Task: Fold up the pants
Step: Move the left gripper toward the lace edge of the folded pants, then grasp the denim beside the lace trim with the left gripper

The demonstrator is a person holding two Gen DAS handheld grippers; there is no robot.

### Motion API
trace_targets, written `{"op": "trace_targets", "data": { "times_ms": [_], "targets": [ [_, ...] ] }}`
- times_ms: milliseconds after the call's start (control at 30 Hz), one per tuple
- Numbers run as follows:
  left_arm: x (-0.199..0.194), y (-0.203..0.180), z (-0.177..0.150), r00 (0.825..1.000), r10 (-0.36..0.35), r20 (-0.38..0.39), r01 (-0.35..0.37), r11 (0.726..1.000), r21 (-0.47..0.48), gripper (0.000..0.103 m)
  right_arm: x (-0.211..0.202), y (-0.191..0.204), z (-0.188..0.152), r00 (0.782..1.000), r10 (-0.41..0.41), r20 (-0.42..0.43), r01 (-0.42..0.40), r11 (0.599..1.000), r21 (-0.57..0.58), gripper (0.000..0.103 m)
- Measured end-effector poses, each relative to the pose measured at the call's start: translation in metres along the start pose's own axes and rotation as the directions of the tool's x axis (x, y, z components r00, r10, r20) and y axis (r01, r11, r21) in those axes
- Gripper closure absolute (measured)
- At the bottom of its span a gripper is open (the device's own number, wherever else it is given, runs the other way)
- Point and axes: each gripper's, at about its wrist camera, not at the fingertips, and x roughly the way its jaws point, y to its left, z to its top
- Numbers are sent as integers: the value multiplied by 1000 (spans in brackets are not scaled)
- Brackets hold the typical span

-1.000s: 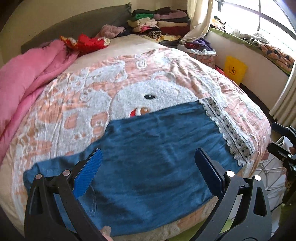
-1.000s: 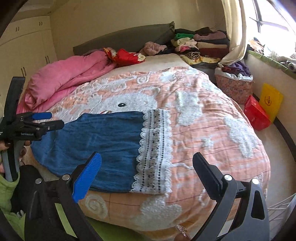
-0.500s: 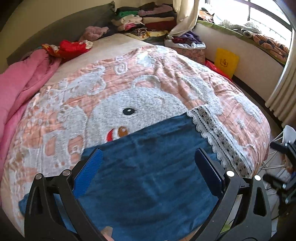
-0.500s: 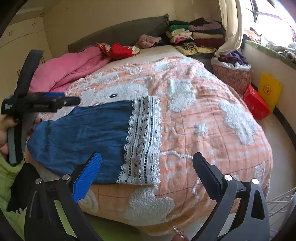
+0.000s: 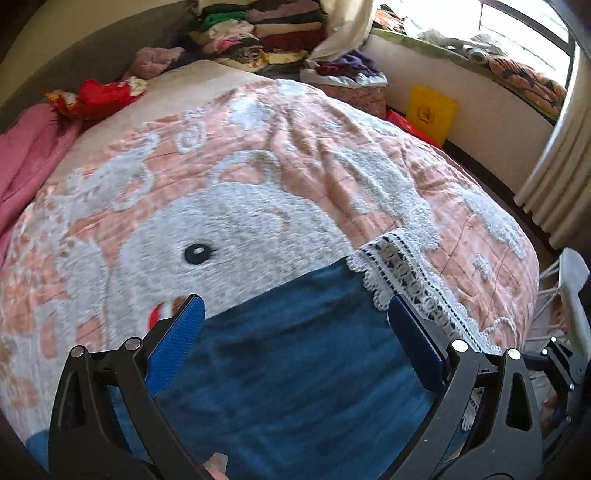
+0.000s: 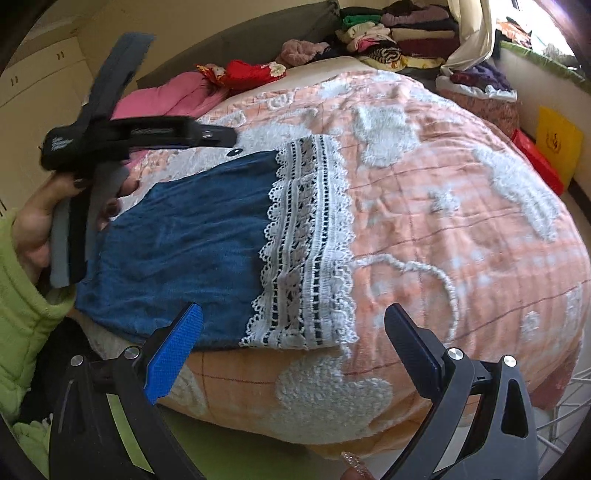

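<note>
Blue pants [image 6: 184, 236] with a white lace hem [image 6: 306, 251] lie flat on the pink and white bedspread [image 6: 461, 221], near the bed's front edge. In the left wrist view the pants [image 5: 295, 369] fill the lower frame, lace hem [image 5: 410, 280] to the right. My left gripper [image 5: 295, 317] is open and empty, hovering over the blue cloth; it also shows in the right wrist view [image 6: 218, 134] above the pants' far edge, held by a hand. My right gripper [image 6: 293, 325] is open and empty, just in front of the lace hem at the bed's front edge.
A pink duvet [image 6: 177, 92] and red cloth [image 6: 251, 70] lie at the bed's head. Stacks of folded clothes [image 6: 402, 33] stand at the back right. A yellow bag [image 6: 557, 144] and red box [image 6: 535, 162] sit on the floor right of the bed.
My left gripper has moved forward over the pants toward the far edge. My right gripper has moved closer to the lace hem. Both stay open.
</note>
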Motion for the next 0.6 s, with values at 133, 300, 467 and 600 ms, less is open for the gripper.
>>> {"op": "trace_targets", "data": {
  "times_ms": [133,300,467,600],
  "targets": [
    [24,-7,7,999,-22,-41,23,999,40,11,6,-1,-1,1000,18,-6,-18,1000,16,5],
    [48,-4,9,993,-84,-87,86,996,25,39,11,-6,-4,998,69,6,-69,996,48,29],
    [56,-9,3,987,-130,-96,134,990,36,55,14,-14,-2,994,111,21,-112,992,62,39],
    [61,-8,3,985,-145,-90,150,988,47,55,22,-17,0,991,130,28,-132,988,80,39]
  ]
}}
